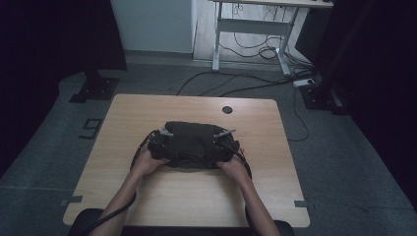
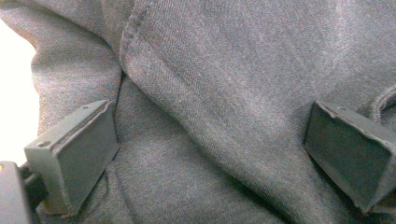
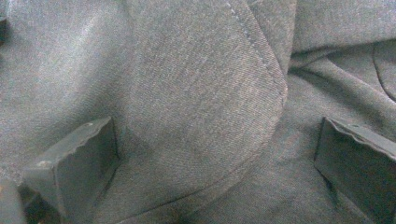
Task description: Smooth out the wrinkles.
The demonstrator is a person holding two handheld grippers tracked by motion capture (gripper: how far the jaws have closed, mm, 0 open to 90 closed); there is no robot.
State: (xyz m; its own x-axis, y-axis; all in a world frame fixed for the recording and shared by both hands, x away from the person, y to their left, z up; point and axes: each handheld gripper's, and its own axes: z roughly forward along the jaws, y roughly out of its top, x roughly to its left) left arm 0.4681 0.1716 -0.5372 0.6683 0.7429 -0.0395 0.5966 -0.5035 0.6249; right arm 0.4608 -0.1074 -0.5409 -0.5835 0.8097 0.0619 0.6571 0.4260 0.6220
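Forearms come in from six o'clock in the high view, bare, each hand wrapped round a gripper. Both tools press into a dark grey garment (image 1: 191,143) bundled near the middle of the wooden table (image 1: 147,196) — a crumpled heap, wider than it is deep, with its far edge towards twelve o'clock.

At the heap's nine o'clock side sits the left gripper (image 1: 160,141), the left hand (image 1: 146,162) behind it. Seen along its own jaws, the left gripper (image 2: 205,154) has them spread wide, one at each lower corner of the view, with twill cloth and a stitched fold running between them; the cloth lies against the inner faces, yet nothing is pinched.

At three o'clock the right gripper (image 1: 222,142) mirrors it, the right hand (image 1: 235,168) just behind. The right gripper (image 3: 215,163), in its own view, also stands parted — a rounded, seamed flap of the garment bulges up between the two black jaws and they are not closed on it.

Cables trail back from each tool towards the table's near edge. Beyond the heap, at about one o'clock, a small round black grommet (image 1: 227,109) is set into the tabletop, well apart from the cloth.
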